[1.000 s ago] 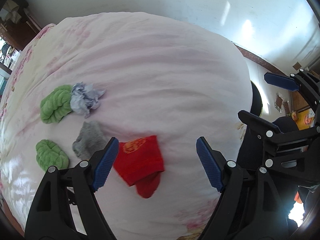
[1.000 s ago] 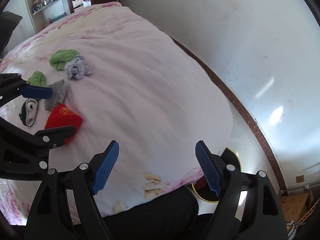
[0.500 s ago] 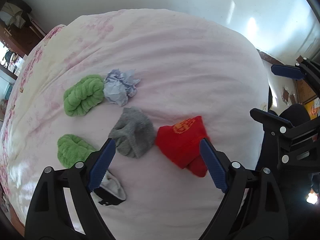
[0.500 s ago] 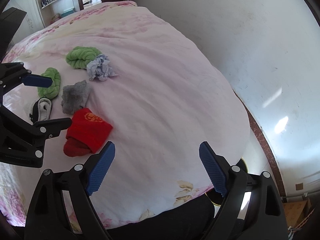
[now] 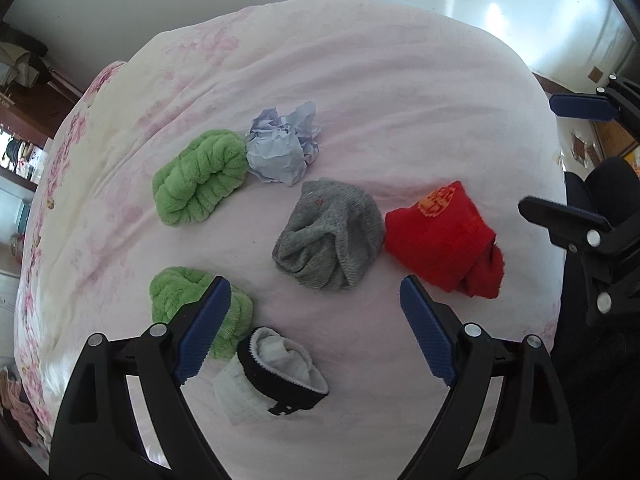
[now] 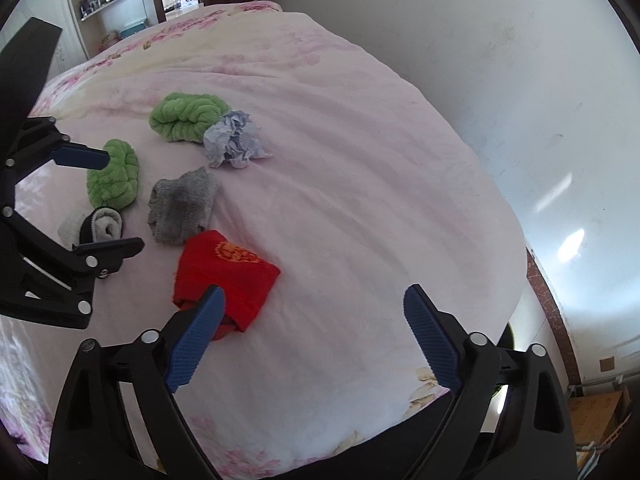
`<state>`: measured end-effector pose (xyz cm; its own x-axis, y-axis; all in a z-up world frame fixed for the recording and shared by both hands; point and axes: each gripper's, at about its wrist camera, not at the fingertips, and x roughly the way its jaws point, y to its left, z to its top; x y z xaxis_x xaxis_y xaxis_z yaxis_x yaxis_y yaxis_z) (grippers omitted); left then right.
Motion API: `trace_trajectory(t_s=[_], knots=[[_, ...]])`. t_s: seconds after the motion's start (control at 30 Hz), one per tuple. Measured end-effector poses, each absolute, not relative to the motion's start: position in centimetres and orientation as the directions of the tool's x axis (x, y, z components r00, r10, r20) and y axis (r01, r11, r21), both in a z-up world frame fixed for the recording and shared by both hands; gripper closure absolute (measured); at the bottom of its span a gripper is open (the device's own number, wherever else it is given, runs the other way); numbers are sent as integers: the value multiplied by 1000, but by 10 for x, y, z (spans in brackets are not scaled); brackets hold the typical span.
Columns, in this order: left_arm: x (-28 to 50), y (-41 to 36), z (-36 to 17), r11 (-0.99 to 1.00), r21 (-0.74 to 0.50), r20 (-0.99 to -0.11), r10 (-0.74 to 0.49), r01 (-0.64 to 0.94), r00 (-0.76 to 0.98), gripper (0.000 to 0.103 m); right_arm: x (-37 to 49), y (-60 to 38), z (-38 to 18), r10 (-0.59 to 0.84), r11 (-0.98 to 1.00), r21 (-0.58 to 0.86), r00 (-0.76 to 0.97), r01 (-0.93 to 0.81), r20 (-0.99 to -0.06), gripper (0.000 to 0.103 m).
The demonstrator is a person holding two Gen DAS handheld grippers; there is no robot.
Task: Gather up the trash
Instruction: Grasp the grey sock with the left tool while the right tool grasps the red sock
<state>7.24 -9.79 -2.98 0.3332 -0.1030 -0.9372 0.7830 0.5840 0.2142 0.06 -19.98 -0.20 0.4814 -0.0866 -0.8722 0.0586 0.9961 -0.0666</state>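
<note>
A crumpled pale blue-white paper ball (image 5: 282, 151) lies on the pink bed cover (image 5: 400, 92), touching a green fluffy sock (image 5: 200, 176); it also shows in the right wrist view (image 6: 234, 144). My left gripper (image 5: 314, 328) is open and empty, hovering above the cover nearer than a grey sock (image 5: 330, 236). My right gripper (image 6: 312, 340) is open and empty, its left finger over a red sock (image 6: 226, 276). It appears at the right edge of the left wrist view (image 5: 576, 160).
Other socks lie around the paper: a second green one (image 5: 176, 292), a white and black one (image 5: 276, 372), the red one (image 5: 444, 240). A white wall (image 6: 500, 60) runs along the bed's far side. A dark bin (image 6: 506, 334) stands on the floor beyond the bed's corner.
Both grippers have moved forward and left over the bed. The paper ball and socks now sit nearer the centre of both views. Both grippers stay open.
</note>
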Motion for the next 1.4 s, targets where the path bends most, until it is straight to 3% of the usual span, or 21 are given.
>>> trace_trajectory(t_s=[0.17, 0.5, 0.57, 0.6, 0.63, 0.7, 0.87, 1.17, 1.2, 1.23, 1.3, 1.4], knots=[[83, -96, -41, 547, 228, -938, -100, 805, 333, 12, 2, -183, -9, -111, 994, -107, 463, 36, -880, 14], [104, -110, -78, 410, 143, -972, -111, 901, 205, 12, -1, -170, -17, -93, 996, -88, 442, 32, -892, 13], [110, -115, -87, 399, 153, -970, -117, 904, 215, 23, -2, -167, -20, -95, 995, -93, 437, 25, -894, 13], [112, -116, -91, 396, 145, -971, -117, 907, 207, 49, -2, -165, -21, -95, 995, -94, 435, 23, -895, 13], [116, -116, -95, 407, 107, -980, -112, 907, 165, 61, -1, -164, -24, -92, 996, -92, 430, 20, -898, 13], [116, -118, -95, 411, 85, -981, -125, 908, 149, 72, 1, -163, -28, -81, 997, -81, 419, 17, -905, 12], [109, -120, -92, 369, 128, -975, -123, 921, 184, 75, 15, -154, -40, -76, 996, -87, 403, -8, -912, 12], [120, -114, -93, 379, 93, -977, -141, 921, 157, 75, 42, -155, -70, -16, 999, -29, 354, -32, -935, 14], [122, -113, -92, 381, 90, -977, -144, 920, 155, 75, 45, -154, -73, -8, 999, -22, 348, -35, -938, 19], [125, -112, -91, 381, 87, -977, -146, 920, 153, 75, 46, -154, -76, 4, 999, -11, 343, -41, -939, 36], [127, -109, -91, 389, 79, -978, -148, 918, 147, 75, 48, -150, -78, 80, 996, 60, 320, -72, -944, 58], [126, -107, -89, 391, 83, -977, -149, 917, 153, 75, 45, -139, -71, 54, 993, 15, 327, -121, -944, 69]])
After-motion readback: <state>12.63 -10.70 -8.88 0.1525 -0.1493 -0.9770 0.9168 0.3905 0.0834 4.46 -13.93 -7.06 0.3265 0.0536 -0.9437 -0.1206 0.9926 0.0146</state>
